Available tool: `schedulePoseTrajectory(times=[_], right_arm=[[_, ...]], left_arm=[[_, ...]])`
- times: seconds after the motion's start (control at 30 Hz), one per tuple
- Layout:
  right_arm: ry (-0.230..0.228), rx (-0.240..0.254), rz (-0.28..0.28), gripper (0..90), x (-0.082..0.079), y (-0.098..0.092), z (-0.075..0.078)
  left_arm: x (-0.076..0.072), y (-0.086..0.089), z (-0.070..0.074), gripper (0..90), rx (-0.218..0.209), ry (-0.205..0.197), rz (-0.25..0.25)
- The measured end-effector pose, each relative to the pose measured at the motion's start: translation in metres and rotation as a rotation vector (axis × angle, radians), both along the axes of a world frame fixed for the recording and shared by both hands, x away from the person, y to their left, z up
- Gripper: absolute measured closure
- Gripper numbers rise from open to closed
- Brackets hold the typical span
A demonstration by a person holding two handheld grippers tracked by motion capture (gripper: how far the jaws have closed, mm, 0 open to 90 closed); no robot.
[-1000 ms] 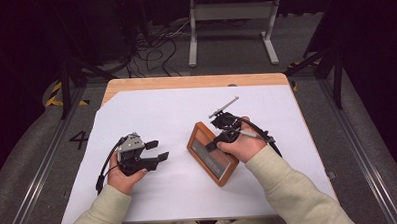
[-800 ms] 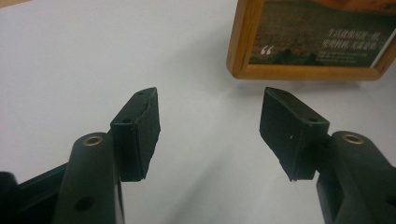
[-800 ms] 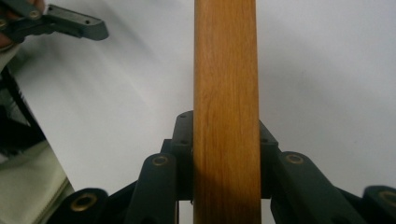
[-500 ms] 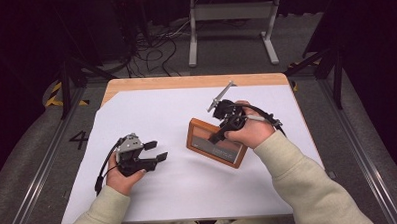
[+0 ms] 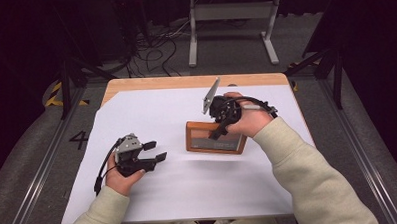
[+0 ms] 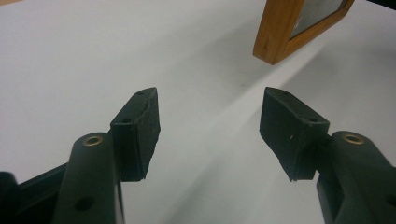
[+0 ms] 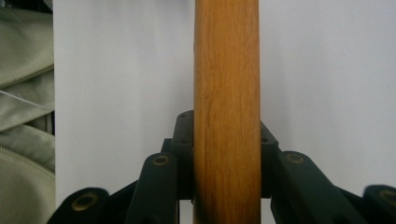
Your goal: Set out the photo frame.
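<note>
Left gripper (image 5: 155, 150): near the table's front-left part, resting low in the person's left hand; jaws stand apart with nothing between them, the bare white sheet (image 6: 70, 70) showing in the gap in the left gripper view.
Advice, left gripper: judged best kept parked where it is, jaws pointed toward the frame, ready to steady a lower corner if the frame swings.
Picture frame (image 5: 215, 138): wooden, with a grey pane, right of the table's centre and apart from every edge; in the high view it appears tilted up, near long edge low, far edge raised. Whether the near edge touches the sheet, I cannot tell.
Frame corner (image 6: 275, 39): seen from the left gripper view, well apart from that gripper's jaws.
Right gripper (image 5: 218, 131): over the frame's far edge, held in the right hand; jaws clamped on the wooden rail (image 7: 226, 93), one pad on each face, the rail running straight up between them.
Step in hand: judged to be standing the frame upright.
Advice, grip: rail sits centred between the pads; hold that pinch firm, since smooth wood may slip.
Advice, motion: pivot slowly on the near edge, then check for balance before loosening.
Risk: frame toppling face down, or skidding on the sheet.
</note>
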State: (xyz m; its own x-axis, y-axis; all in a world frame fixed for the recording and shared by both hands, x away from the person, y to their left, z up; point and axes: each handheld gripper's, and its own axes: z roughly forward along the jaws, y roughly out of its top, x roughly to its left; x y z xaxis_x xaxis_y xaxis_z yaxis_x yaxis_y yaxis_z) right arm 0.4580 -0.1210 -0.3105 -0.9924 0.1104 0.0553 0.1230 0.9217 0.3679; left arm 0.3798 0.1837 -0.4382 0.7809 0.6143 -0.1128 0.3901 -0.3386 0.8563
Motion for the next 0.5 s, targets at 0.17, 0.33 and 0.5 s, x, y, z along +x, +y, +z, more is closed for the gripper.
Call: schedulePoseTrajectory(times=[0.17, 0.33, 0.5], right_arm=[[0.027, -0.016, 0.056, 70.3, 0.007, 0.003, -0.011], [0.036, -0.034, 0.128, 70.3, 0.012, 0.008, -0.025], [0.057, -0.051, 0.113, 70.2, 0.016, 0.010, -0.035]], left_arm=[[0.000, 0.000, 0.000, 38.4, -0.001, 0.003, 0.002], [0.000, 0.000, -0.001, 38.4, -0.002, 0.005, 0.000], [0.000, 0.000, -0.001, 38.4, -0.003, 0.004, 0.001]])
